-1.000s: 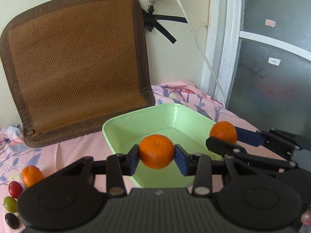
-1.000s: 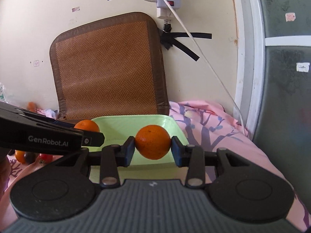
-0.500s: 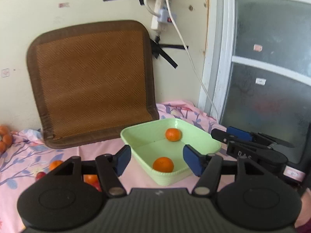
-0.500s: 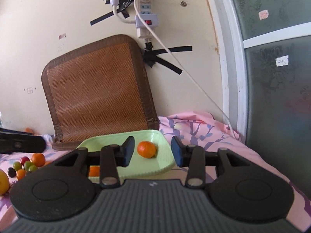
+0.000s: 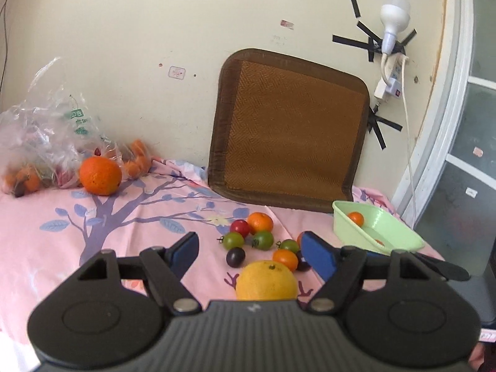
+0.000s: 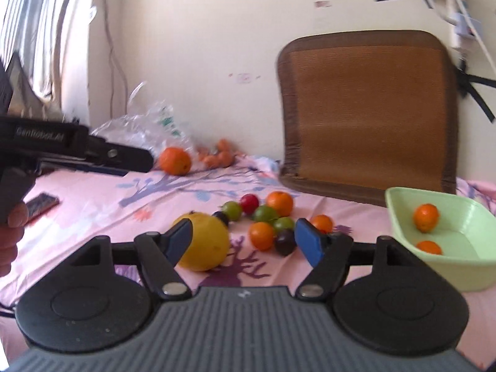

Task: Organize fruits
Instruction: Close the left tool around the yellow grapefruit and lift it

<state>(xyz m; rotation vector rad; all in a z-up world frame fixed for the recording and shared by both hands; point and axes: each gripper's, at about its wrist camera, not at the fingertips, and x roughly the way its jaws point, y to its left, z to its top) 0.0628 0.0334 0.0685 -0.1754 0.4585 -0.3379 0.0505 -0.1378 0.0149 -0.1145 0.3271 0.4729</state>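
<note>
Green tray (image 6: 465, 274) far right, two mandarins (image 6: 426, 217) inside. Left gripper (image 5: 249, 249) and right gripper (image 6: 243, 237) just sprung wide, nothing clamped. Aimed at fruit pile (image 5: 262, 238) beside yellow citrus (image 5: 266, 280), probably for next grab.

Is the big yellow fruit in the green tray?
No, the yellow fruit lies on the pink cloth; the tray holds only two oranges.

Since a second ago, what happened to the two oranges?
Both were let go into the green tray: the two oranges lie there. The left hand-held gripper and right hand-held gripper, jaws just opened and empty, swung toward the fruit pile. The tray stayed put.
</note>
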